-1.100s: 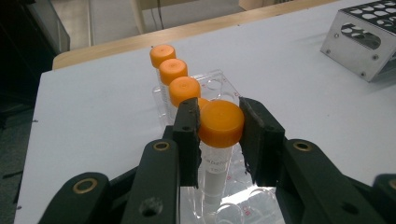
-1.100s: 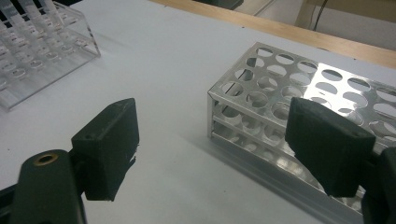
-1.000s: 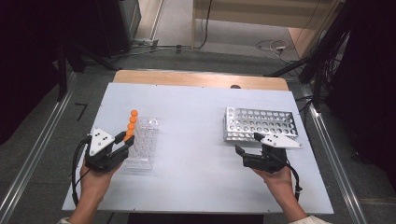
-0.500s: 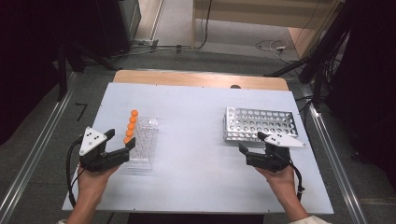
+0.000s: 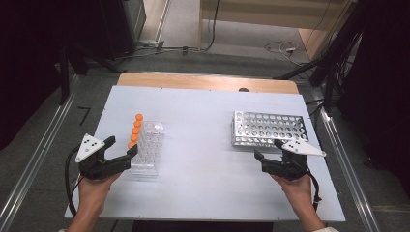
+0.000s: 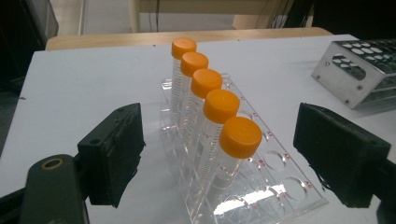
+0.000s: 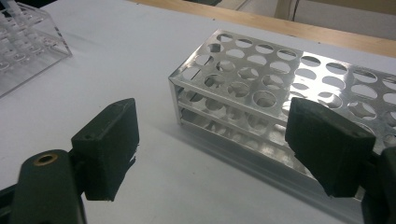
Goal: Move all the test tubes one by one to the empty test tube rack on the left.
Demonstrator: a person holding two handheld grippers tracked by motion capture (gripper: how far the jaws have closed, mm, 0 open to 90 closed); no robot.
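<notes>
Several clear tubes with orange caps [image 5: 135, 131] stand in one row along the left side of a clear plastic rack [image 5: 147, 147] on the white table. My left gripper [image 5: 121, 146] is open just left of the rack's near end. In the left gripper view the tube row [image 6: 219, 105] stands between the spread jaws of that gripper [image 6: 224, 154], untouched, with the nearest cap [image 6: 240, 136] closest. An empty perforated metal rack [image 5: 269, 128] lies at the right. My right gripper [image 5: 268, 149] is open just in front of it, holding nothing; its own view [image 7: 219, 149] faces the rack's corner [image 7: 280, 79].
The white table top [image 5: 203, 183] lies on a wooden board [image 5: 208, 81] showing at the far edge. The clear rack's corner [image 7: 23, 32] appears at the far left of the right gripper view. Metal rails run along the floor beside the table, and cables lie beyond it.
My left gripper has drawn back to the left from the tube row and turned toward the rack's near end. The right gripper has shifted slightly toward the person. Both stayed open.
</notes>
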